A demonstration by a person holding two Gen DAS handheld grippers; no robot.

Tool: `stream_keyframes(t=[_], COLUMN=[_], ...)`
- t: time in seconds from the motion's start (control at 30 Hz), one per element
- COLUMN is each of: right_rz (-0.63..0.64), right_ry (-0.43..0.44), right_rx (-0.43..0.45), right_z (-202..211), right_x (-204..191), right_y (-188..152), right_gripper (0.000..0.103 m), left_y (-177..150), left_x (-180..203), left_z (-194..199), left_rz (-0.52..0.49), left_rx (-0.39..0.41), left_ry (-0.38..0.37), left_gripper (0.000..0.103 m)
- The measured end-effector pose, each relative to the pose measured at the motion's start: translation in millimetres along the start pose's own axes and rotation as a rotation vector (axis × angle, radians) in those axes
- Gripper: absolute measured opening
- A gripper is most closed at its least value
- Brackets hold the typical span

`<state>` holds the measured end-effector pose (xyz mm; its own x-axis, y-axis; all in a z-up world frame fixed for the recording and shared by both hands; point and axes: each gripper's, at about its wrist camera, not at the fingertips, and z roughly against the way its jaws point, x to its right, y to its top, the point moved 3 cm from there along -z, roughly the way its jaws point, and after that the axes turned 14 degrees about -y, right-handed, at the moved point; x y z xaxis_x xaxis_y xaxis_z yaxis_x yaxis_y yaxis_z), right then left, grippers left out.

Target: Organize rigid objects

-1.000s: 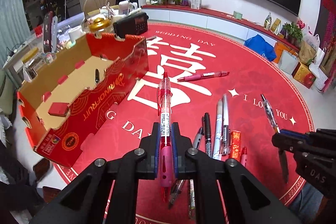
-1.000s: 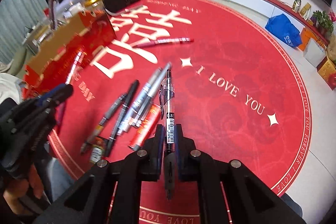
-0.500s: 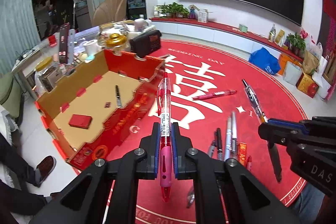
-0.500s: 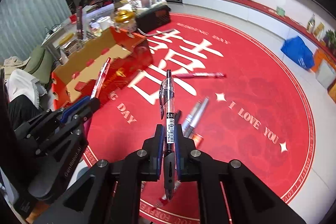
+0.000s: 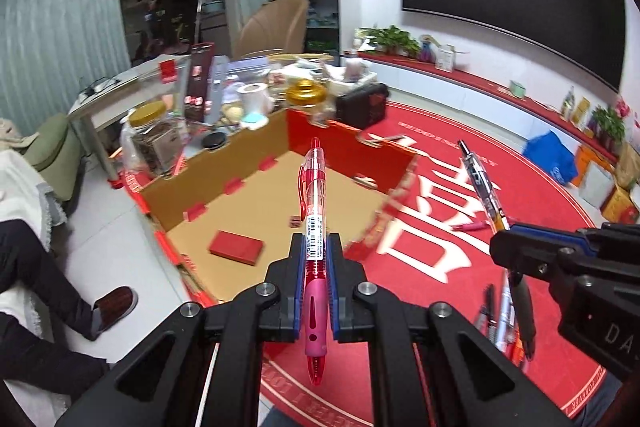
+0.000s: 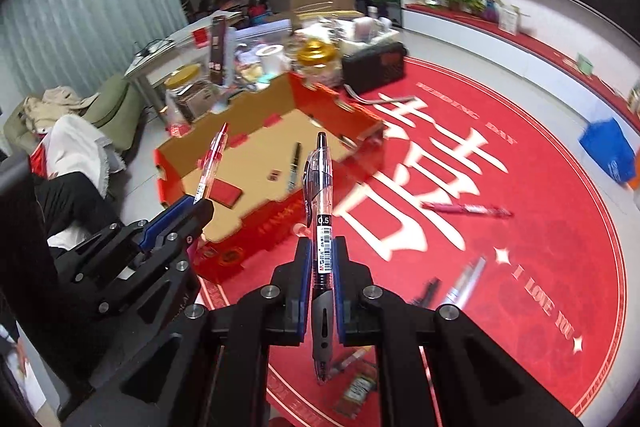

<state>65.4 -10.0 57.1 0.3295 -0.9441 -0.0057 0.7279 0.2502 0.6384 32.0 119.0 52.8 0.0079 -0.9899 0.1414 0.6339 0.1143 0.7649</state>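
My left gripper (image 5: 315, 247) is shut on a red pen (image 5: 313, 187) and holds it in the air above the near side of the open red cardboard box (image 5: 240, 163). My right gripper (image 6: 322, 255) is shut on a black pen (image 6: 320, 183), raised to the right of the box (image 6: 340, 123). The right gripper also shows in the left wrist view (image 5: 520, 247), the left gripper in the right wrist view (image 6: 192, 211). Inside the box lie a red flat item (image 5: 236, 247) and a black pen (image 6: 295, 167). Several pens (image 6: 456, 283) lie on the red round rug (image 6: 520, 187).
A pink pen (image 6: 466, 209) lies alone on the rug. A cluttered low table (image 5: 168, 83) with jars stands behind the box. A black radio (image 6: 374, 61) sits by the box's far corner. A person's leg and shoe (image 5: 108, 307) are left of the box.
Both grippers have risen and swung left from above the pen pile toward the box, each still holding its pen. The box now sits closer and more central in both views.
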Motion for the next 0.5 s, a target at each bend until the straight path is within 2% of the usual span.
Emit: stream_keyframes(t=[0.17,0.5], right_rz=[0.044,0.118], right_ry=[0.028,0.023], right_rx=[0.007,0.006], right_z=[-7.7,-32.6], right_x=[-26.4,-58.3], right_y=[14.9,39.2], right_gripper=[0.011,0.011], left_y=[6.0,17.6], left_x=[-23.9,-58.0], left_z=[1.9,-4.9], left_rz=[0.041,0.081], left_rx=[0.008,0.017], left_ry=[0.031,0.069], left_gripper=[0.011,0.011])
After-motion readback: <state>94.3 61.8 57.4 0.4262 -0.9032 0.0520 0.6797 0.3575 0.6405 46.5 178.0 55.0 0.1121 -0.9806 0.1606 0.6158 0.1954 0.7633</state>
